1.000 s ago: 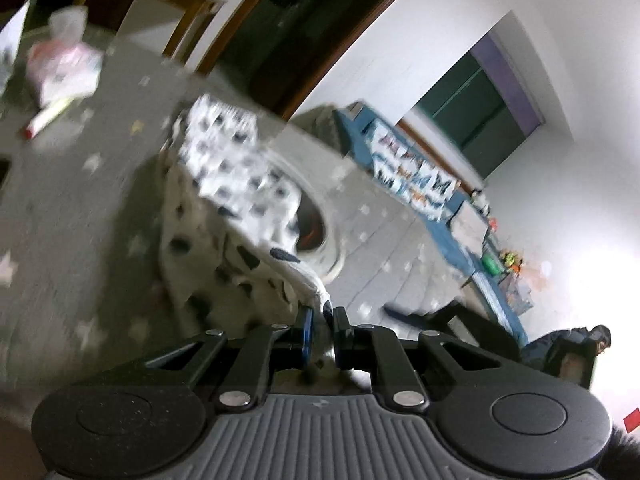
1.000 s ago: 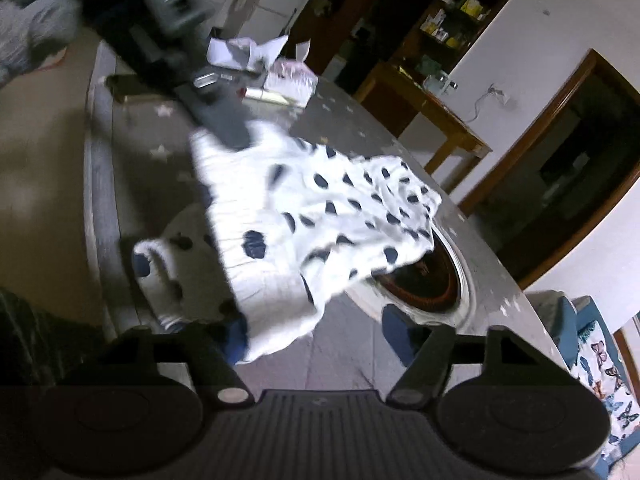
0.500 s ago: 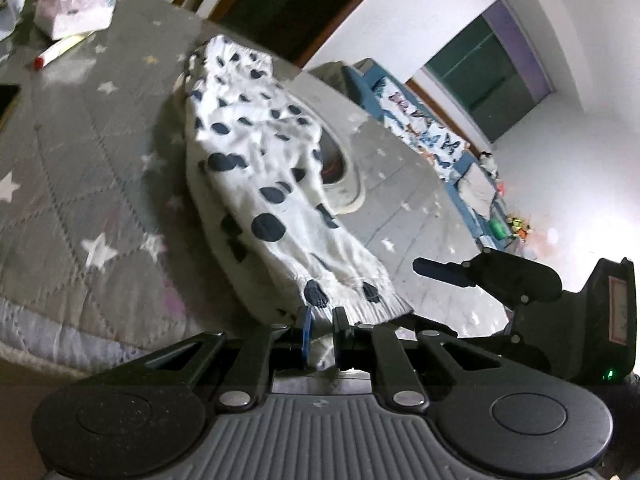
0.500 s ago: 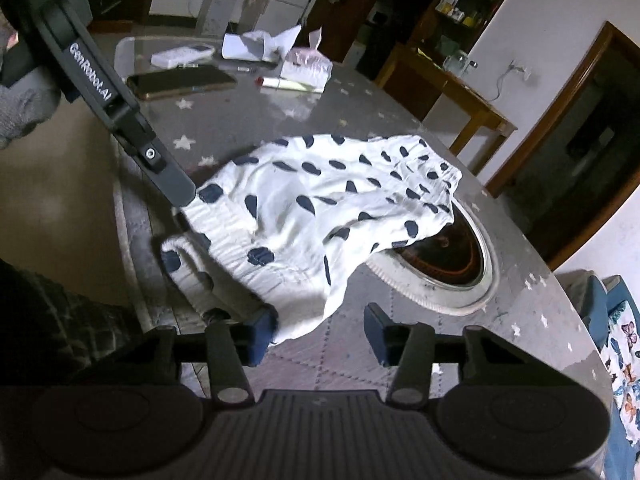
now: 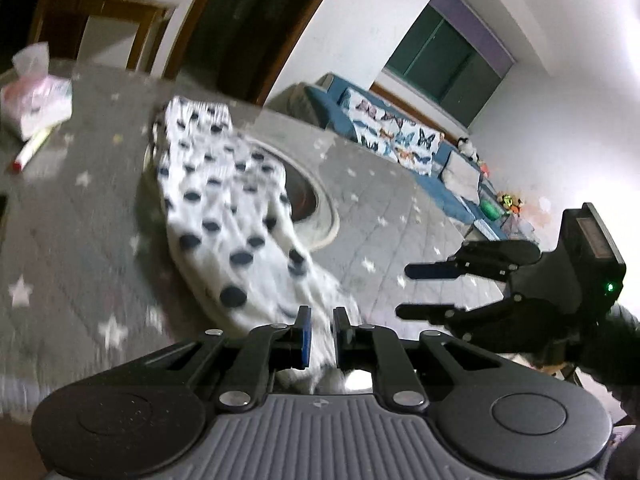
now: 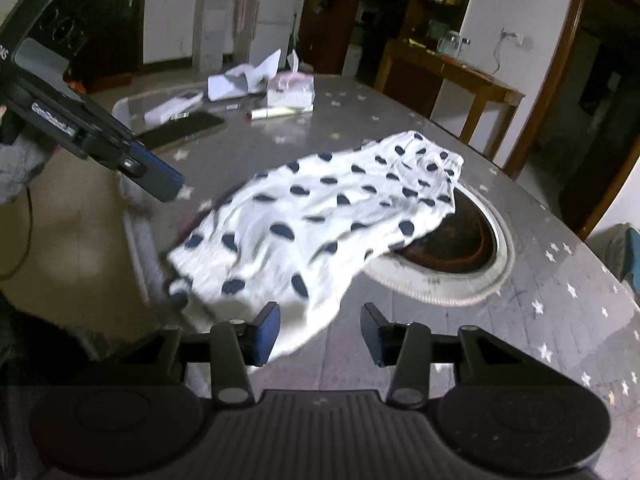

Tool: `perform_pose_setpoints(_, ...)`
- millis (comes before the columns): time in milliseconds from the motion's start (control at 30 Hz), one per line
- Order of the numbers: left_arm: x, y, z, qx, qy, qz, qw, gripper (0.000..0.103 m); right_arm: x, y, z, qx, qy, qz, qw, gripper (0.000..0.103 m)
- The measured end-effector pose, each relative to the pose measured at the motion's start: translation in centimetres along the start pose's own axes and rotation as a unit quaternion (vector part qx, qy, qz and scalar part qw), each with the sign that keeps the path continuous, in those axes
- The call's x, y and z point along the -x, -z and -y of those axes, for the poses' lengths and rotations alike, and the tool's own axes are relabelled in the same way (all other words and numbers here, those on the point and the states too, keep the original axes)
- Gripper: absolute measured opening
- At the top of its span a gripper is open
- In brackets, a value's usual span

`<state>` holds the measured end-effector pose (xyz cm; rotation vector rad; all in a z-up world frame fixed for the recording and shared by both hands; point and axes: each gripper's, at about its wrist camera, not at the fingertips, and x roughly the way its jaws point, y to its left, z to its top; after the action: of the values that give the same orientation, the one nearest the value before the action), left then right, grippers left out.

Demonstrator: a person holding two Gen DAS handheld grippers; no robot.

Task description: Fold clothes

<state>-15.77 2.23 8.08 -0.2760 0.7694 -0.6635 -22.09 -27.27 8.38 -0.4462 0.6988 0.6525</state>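
White trousers with dark polka dots (image 6: 320, 224) lie along the grey star-patterned table (image 6: 560, 320), the waistband end over a round recessed burner. My left gripper (image 5: 319, 334) has its jaws a little apart, with the cuff end of the trousers (image 5: 240, 248) lying between them; the cloth is slack and blurred. In the right wrist view the left gripper (image 6: 160, 178) hovers above the table's near-left edge, clear of the cloth. My right gripper (image 6: 320, 332) is open and empty just before the near hem; it also shows in the left wrist view (image 5: 412, 292).
A round burner with a pale rim (image 6: 460, 256) is set in the table's middle. A tissue pack (image 6: 290, 90), a marker (image 6: 276, 112), papers (image 6: 240, 80) and a dark phone (image 6: 180, 130) lie at the far end. A blue sofa (image 5: 400, 140) stands beyond.
My left gripper has loosened its pinch on the cuff, its jaws now slightly apart, and drawn up and back. The trousers have settled flat on the table. My right gripper stays open, its jaws wider.
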Motion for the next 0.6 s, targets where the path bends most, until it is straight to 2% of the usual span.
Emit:
perform_pose_setpoints(233, -4.4, -1.3, -0.5, -0.02, -0.024, 0.002, 0.9995, 0.012, -3.3, -1.0, -0.3, -0.014, -0.029, 0.007, 0.999, 0.035)
perform_pose_setpoints(467, -7.9, 0.0, -2.0, -0.014, -0.03, -0.052, 0.9981, 0.012, -5.4, 0.1, 0.3, -0.03, -0.044, -0.028, 0.998, 0.032)
perform_pose_setpoints(600, -8.1, 0.4, -2.3, -0.012, -0.022, -0.066, 0.9975, 0.012, -4.4, -0.2, 2.4, -0.063, -0.051, -0.019, 0.996, 0.032)
